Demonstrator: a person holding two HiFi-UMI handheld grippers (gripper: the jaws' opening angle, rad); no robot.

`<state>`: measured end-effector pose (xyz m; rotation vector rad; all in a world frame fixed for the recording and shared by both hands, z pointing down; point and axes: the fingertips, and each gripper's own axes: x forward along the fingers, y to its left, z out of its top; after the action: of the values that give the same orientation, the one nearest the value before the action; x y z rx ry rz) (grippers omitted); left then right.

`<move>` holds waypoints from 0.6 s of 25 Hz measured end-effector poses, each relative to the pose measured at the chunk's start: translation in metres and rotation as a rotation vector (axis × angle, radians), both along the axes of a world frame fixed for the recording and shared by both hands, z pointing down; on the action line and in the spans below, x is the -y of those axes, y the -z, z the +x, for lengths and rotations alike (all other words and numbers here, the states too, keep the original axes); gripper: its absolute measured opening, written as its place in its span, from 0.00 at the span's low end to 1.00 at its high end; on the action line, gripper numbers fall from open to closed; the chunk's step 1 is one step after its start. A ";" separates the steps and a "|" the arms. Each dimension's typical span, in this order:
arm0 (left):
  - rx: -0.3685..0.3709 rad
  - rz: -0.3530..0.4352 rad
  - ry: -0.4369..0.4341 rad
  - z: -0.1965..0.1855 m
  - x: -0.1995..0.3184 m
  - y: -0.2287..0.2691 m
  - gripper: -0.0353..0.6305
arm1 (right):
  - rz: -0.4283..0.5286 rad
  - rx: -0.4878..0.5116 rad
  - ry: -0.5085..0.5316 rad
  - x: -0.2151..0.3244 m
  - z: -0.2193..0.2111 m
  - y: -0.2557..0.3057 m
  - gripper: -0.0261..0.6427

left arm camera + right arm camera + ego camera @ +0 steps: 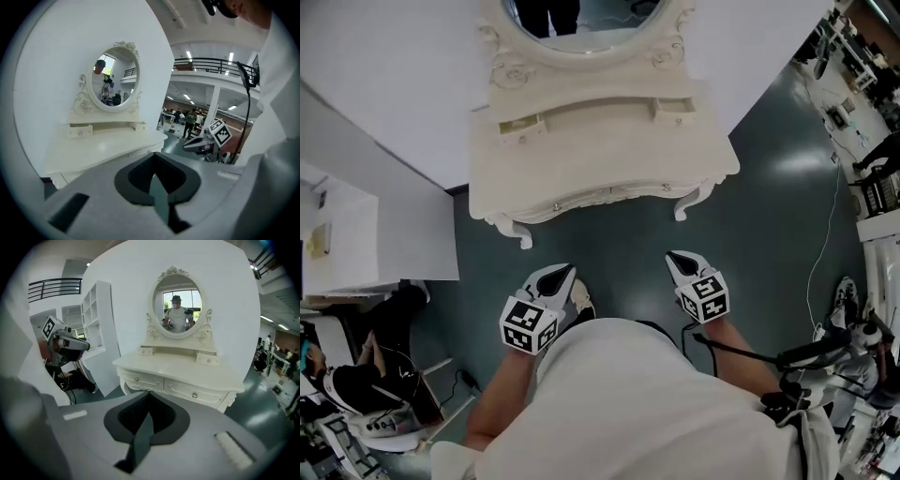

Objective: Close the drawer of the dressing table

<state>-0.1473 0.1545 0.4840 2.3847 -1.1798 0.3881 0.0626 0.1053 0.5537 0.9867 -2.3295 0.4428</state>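
The white dressing table [600,155] stands against a white wall ahead of me, its oval mirror [177,305] on top. Two small drawers, left [520,125] and right [675,106], sit on the shelf under the mirror and stand slightly forward of it. The two front drawers, left [143,379] and right [194,393], look flush. My left gripper [561,275] and right gripper [678,259] hover over the floor short of the table, both shut with nothing in them. In the gripper views, the left gripper [154,159] and right gripper [149,397] point at the table from a distance.
A white shelf unit [342,234] stands at the left, with a seated person [356,375] below it. Racks and gear [872,197] line the right side, and a cable [825,253] runs over the dark green floor [769,216].
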 end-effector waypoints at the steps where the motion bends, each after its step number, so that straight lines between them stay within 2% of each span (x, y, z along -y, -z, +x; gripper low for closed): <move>1: 0.001 0.006 -0.024 -0.006 0.014 0.002 0.06 | 0.001 -0.002 -0.022 0.016 -0.005 0.000 0.04; 4: 0.002 -0.003 -0.067 -0.028 0.052 -0.002 0.06 | 0.000 0.004 -0.083 0.061 -0.018 -0.004 0.04; 7: 0.000 -0.028 -0.066 -0.044 0.082 -0.008 0.06 | 0.002 -0.009 -0.122 0.096 -0.021 -0.005 0.04; 15: 0.023 -0.046 -0.041 -0.049 0.161 -0.017 0.06 | -0.001 -0.084 -0.181 0.209 0.014 -0.033 0.04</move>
<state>-0.1965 -0.0065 0.5011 2.3734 -1.1220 0.4527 0.0764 -0.1040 0.5864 1.1986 -2.1746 0.4645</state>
